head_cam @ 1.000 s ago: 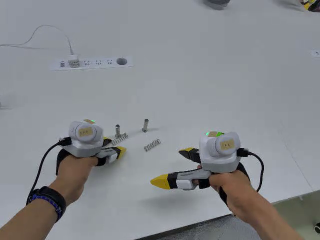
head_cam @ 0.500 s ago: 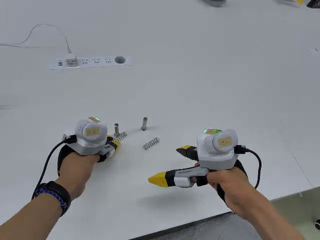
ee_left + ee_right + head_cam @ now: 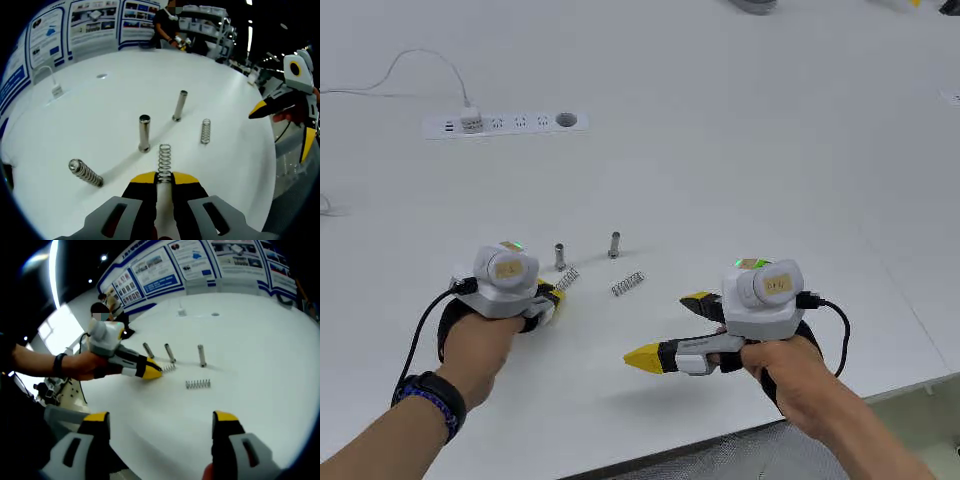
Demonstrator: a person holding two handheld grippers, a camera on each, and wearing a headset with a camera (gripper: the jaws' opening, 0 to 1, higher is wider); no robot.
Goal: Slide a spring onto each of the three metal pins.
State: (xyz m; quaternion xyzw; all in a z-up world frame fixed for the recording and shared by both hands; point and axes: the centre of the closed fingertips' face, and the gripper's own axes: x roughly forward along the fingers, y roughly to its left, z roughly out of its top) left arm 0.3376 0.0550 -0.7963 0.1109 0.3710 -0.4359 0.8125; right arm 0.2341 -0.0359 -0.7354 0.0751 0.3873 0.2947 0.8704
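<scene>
The left claw (image 3: 164,176) is clamped on one end of a spring (image 3: 164,158), whose free end points toward the near pin (image 3: 144,132) standing just ahead on the counter (image 3: 100,110). The right claw (image 3: 160,417) hangs with its jaws wide apart, holding nothing, well off to the right. Left of the clamped spring, a sprung pin (image 3: 85,171) already wears a coil; past the near pin are a loose spring (image 3: 205,131) lying flat and an upright far pin (image 3: 180,105), and a power strip (image 3: 505,123) lies toward the counter's far side.
</scene>
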